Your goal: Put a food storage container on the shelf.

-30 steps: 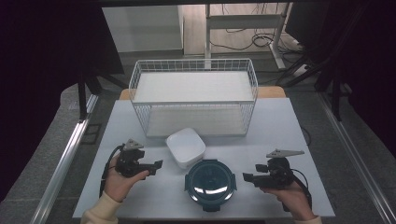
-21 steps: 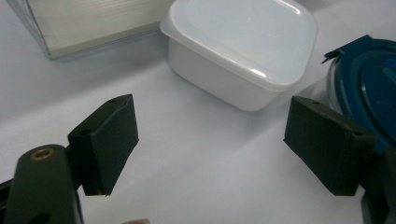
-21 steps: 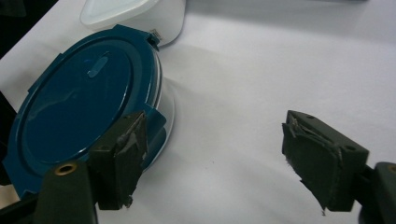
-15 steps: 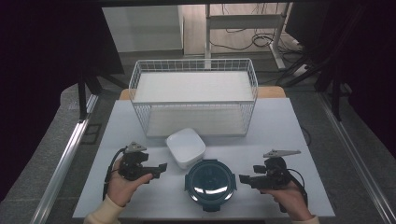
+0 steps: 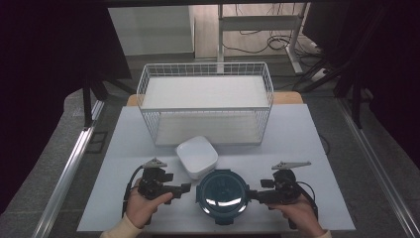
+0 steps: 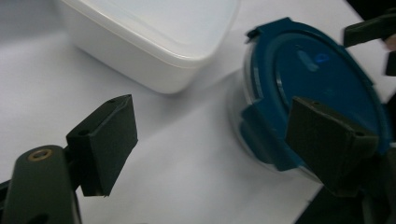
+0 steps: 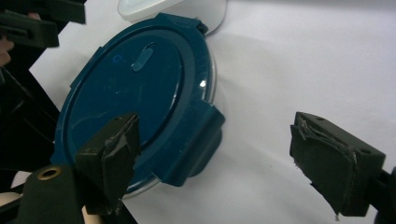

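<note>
Two tongs flank a blue-lidded round container

One round clear container with a dark blue clip-on lid (image 5: 223, 192) sits at the near edge of the surface, between the person's two hands. It stands flat, lid up, with its side latches folded down, which suggests the lid is the thing to be worked on: a latch faces each hand, so either can be reached from its own side. The left tongs (image 5: 184, 187) point at it from the left with the jaws apart and nothing between them; in the left gripper view one pad (image 6: 329, 135) hangs over the lid's near latch without pressing on it. The right tongs (image 5: 253, 194) come in from the right, and their jaws have just been opening; in the right gripper view they stand wide, one pad (image 7: 112, 148) above the lid's rim, the other over bare surface, gripping nothing. Holding both pairs level and low seems meant for catching the latches sideways.

Just behind the container, touching or nearly so, lies a white square plastic box with rounded corners (image 5: 196, 156). Farther back stands a white wire basket (image 5: 205, 106), empty as far as can be seen.

The white surface (image 5: 307, 144) is plain and matte. Around it the room is dim: grey floor, dark drapes at both sides, cables near a desk frame behind.
</note>
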The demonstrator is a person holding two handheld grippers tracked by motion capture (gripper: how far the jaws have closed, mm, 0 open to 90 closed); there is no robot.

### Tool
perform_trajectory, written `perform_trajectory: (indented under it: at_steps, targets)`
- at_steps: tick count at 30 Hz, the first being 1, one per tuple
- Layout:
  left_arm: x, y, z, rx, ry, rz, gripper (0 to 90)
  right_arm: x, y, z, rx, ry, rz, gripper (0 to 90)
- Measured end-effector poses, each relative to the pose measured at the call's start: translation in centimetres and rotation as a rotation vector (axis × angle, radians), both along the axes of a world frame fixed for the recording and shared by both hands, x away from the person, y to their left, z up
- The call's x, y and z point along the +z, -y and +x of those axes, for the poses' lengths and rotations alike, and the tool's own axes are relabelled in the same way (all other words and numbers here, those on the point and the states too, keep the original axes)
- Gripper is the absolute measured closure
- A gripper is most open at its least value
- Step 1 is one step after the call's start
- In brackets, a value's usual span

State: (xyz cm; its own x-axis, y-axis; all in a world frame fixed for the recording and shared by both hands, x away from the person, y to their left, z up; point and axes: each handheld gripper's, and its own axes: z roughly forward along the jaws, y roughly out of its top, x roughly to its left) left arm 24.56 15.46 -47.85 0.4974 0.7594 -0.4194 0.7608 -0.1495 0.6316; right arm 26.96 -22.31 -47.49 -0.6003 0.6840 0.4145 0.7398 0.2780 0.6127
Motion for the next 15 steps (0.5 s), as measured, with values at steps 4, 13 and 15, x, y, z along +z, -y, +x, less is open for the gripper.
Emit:
perform_trajectory:
  at_steps: [4, 13, 15]
  targets:
    - [-0.4, 0.4, 0.0, -0.011, -0.032, -0.051, 16.9, -0.1, -0.4, 0.0, -0.004, -0.021, 0.022, 15.0]
    - [-1.5, 1.6, 0.2, -0.043, -0.097, -0.101, 16.1, -1.2, -1.9, -0.3, -0.023, -0.103, 0.043, 11.8]
    - [-1.8, 1.8, 0.2, -0.054, -0.123, -0.129, 16.0, -1.4, -2.1, -0.3, -0.028, -0.119, 0.053, 11.7]
